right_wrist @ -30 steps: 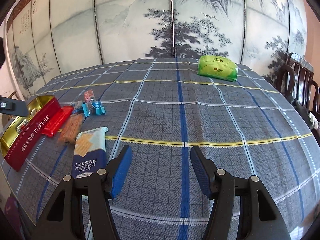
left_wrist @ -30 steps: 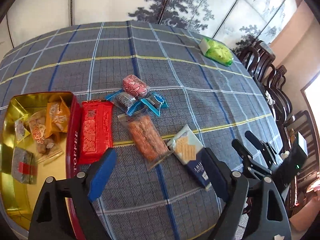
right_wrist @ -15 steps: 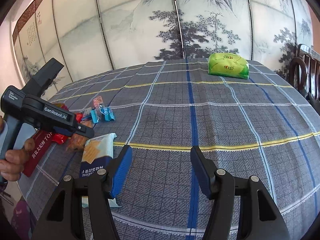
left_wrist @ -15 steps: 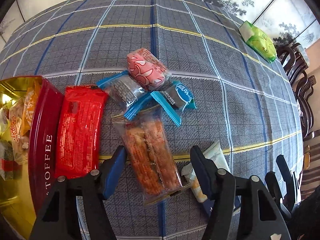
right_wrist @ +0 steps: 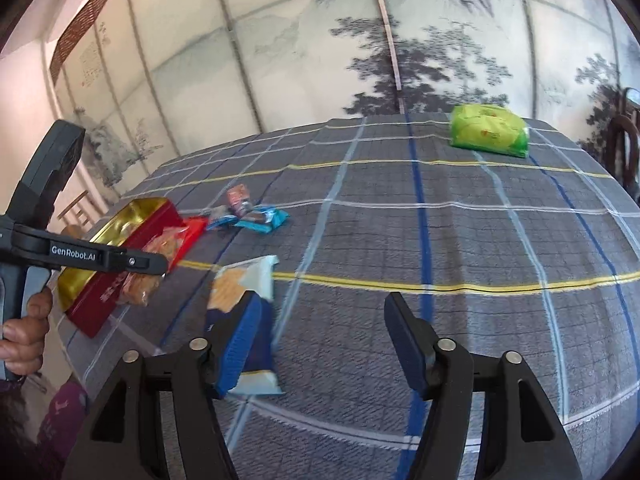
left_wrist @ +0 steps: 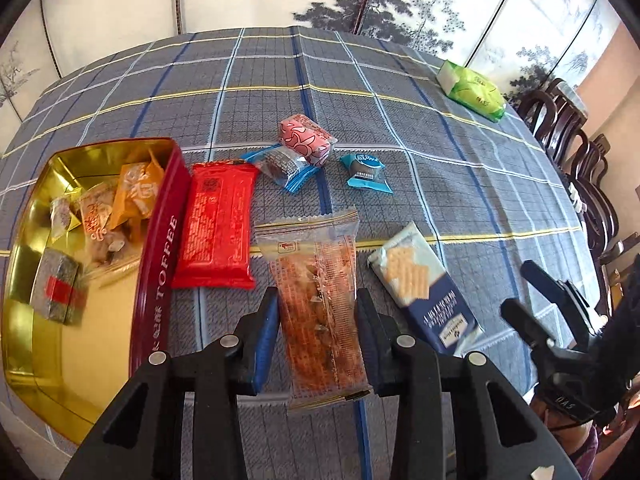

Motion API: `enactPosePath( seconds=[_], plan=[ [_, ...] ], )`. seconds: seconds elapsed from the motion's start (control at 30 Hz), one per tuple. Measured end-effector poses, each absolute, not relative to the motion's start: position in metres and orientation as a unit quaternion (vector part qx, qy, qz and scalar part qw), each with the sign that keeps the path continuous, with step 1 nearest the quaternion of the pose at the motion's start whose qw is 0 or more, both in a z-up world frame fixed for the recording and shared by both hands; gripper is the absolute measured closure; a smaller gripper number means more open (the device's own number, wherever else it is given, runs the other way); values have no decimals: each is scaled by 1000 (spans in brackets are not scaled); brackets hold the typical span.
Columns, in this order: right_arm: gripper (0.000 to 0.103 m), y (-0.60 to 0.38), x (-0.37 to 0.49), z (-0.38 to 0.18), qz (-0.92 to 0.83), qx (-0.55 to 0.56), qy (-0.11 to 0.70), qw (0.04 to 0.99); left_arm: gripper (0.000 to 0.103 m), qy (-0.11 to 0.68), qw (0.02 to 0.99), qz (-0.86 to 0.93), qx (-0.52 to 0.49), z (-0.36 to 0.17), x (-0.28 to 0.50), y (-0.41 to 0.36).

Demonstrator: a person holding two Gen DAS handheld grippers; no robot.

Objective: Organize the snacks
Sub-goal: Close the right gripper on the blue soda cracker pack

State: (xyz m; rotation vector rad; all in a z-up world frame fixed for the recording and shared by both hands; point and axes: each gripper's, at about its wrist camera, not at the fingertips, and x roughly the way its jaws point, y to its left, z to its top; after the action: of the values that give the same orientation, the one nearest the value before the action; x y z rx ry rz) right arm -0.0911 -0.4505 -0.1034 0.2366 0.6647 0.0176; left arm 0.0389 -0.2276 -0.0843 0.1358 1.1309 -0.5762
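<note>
Left wrist view shows the table [left_wrist: 400,120] with a checked grey and blue cloth. At its left edge lies an open toffee tin [left_wrist: 158,264], gold inside, with several wrapped snacks in it. Just right of the tin lies a red packet [left_wrist: 218,224], then a clear packet of orange-brown snack [left_wrist: 320,292], then a blue cracker packet [left_wrist: 420,284]. Farther away are a pink sweet [left_wrist: 306,140] touching a blue wrapper [left_wrist: 280,166], and a small blue sachet [left_wrist: 366,172] a little apart. A green pack [left_wrist: 472,90] is at the far right.

The left gripper [left_wrist: 318,340] points steeply down at the table. Its jaws are closing, with the near half of the clear packet between them; the pads touch both sides of it, and the packet looks a little raised.

In the right wrist view the right gripper [right_wrist: 320,344] points less steeply, over the near cloth. Its jaws are opening, with nothing between them; the cracker packet [right_wrist: 244,280] lies behind the left finger. The person's hand [right_wrist: 24,328] holds the left gripper's handle at the left edge.
</note>
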Motion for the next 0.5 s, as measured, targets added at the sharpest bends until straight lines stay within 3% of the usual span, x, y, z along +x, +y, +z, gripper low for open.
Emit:
enactPosePath(
  seconds=[0.07,0.43,0.5],
  plan=[
    [20,-430,-86,-102,37,93,343,934,70,518,809,-271,62,-76,30,-216],
    [20,-378,-35,-123,27,3,423,906,70,476,833,-272,67,-47,4,-172],
    [26,-376,-28,-130,26,1,445,895,70,471,836,-273,62,-42,3,-163]
  ],
)
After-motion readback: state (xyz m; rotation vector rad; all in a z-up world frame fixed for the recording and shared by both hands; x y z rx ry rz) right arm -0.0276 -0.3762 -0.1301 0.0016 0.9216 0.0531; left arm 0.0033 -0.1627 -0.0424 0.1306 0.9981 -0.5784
